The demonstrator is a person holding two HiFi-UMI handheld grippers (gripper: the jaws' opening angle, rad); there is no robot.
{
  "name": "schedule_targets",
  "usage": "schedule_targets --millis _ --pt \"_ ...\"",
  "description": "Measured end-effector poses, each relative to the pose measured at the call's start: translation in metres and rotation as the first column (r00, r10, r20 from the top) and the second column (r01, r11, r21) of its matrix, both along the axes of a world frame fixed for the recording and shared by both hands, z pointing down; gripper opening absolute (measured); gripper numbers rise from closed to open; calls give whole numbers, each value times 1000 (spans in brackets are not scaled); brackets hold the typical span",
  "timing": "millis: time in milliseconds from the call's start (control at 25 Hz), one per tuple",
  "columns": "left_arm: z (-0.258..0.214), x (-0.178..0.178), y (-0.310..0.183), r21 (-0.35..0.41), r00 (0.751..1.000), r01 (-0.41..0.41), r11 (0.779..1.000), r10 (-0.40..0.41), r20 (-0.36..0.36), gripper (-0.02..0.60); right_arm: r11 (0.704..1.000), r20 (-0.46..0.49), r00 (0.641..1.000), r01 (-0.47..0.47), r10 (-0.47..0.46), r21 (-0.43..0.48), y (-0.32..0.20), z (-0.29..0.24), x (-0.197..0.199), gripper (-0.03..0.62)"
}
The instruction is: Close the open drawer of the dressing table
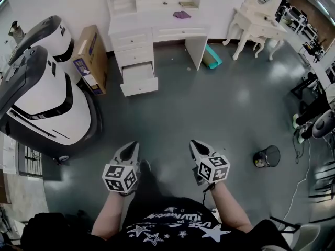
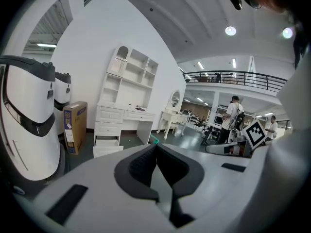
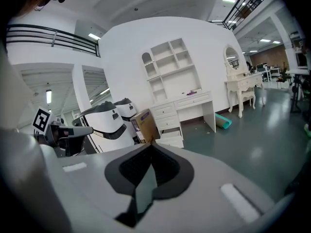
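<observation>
Two grippers point forward over open floor: your left gripper (image 1: 132, 146) and right gripper (image 1: 197, 144) each have their fingers pressed together at the tips, with nothing between them. Well ahead of the left fingers, the white dressing table (image 1: 157, 31) stands against the wall with its lowest drawer (image 1: 139, 80) pulled out. A cardboard box (image 1: 92, 59) sits just left of that drawer. Two large white-and-grey machines (image 1: 47, 95) stand off to the left of your left fingers. The floor (image 1: 220, 114) is dark grey-green and glossy, with pale glare spots. A mesh wastebasket (image 1: 267, 156) stands right of the right fingers, well apart. Far ahead and right is a second white vanity (image 1: 256, 24) with an oval mirror.
</observation>
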State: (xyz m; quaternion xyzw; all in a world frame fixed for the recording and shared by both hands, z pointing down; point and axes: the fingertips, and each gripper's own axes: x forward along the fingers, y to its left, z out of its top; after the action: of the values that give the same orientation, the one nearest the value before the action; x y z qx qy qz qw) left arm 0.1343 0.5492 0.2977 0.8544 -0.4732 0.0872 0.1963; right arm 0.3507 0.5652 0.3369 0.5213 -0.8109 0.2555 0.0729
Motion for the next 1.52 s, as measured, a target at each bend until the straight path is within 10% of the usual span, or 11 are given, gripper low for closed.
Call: schedule_targets --millis 840,1160,1520 --pt "15 -95 -210 -54 997 -75 996 74 -22 9 994 -116 988 105 -105 -2 -238 4 -157 5" --pt "34 -113 -250 -83 997 -69 994 67 -23 9 998 -75 996 -58 57 -11 -267 24 -165 5" --pt "50 -125 -313 -105 1000 15 994 -15 8 9 996 -85 996 -38 32 -77 -345 71 -151 3"
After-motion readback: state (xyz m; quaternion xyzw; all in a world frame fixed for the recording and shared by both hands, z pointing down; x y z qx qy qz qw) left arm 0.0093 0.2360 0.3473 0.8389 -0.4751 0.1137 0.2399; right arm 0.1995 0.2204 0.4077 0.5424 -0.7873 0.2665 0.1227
